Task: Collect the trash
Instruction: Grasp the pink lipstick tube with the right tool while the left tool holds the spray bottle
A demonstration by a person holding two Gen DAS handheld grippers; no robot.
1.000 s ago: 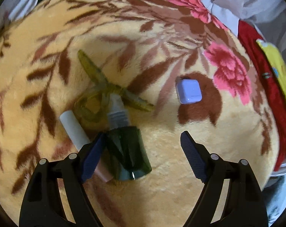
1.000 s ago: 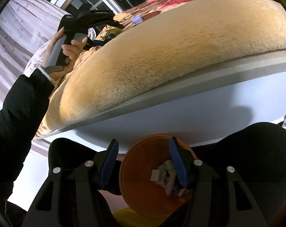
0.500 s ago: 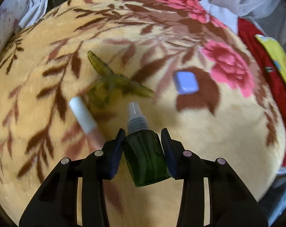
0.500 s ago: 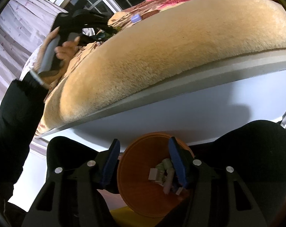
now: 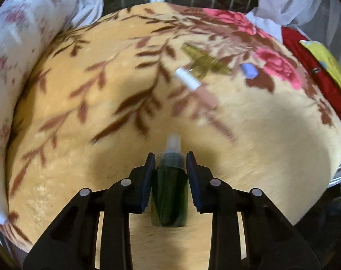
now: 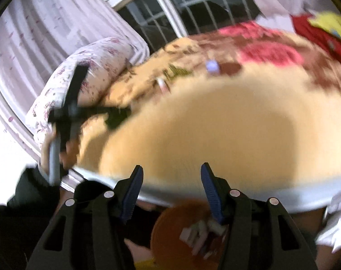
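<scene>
My left gripper (image 5: 169,162) is shut on a dark green bottle (image 5: 169,191) with a clear cap and holds it above the yellow floral blanket (image 5: 85,117). On the blanket lie a white-and-pink tube (image 5: 194,85), a green wrapper (image 5: 204,64) and a small lilac square case (image 5: 249,71). My right gripper (image 6: 171,180) is open and empty, above the bed's front edge, with the orange trash bin (image 6: 168,222) below it, holding several scraps. The left gripper with the green bottle (image 6: 117,118) shows blurred at the left of the right wrist view.
A floral pillow (image 5: 17,45) lies at the bed's left. Red and yellow cloth (image 5: 310,67) is piled at the right. A barred window (image 6: 193,6) and curtains stand behind the bed. A white bed frame edge (image 6: 260,200) runs above the bin.
My left gripper closed on the green bottle, lifted it and pulled back from the other items. My right gripper has risen and tilted up from the bin toward the bed top.
</scene>
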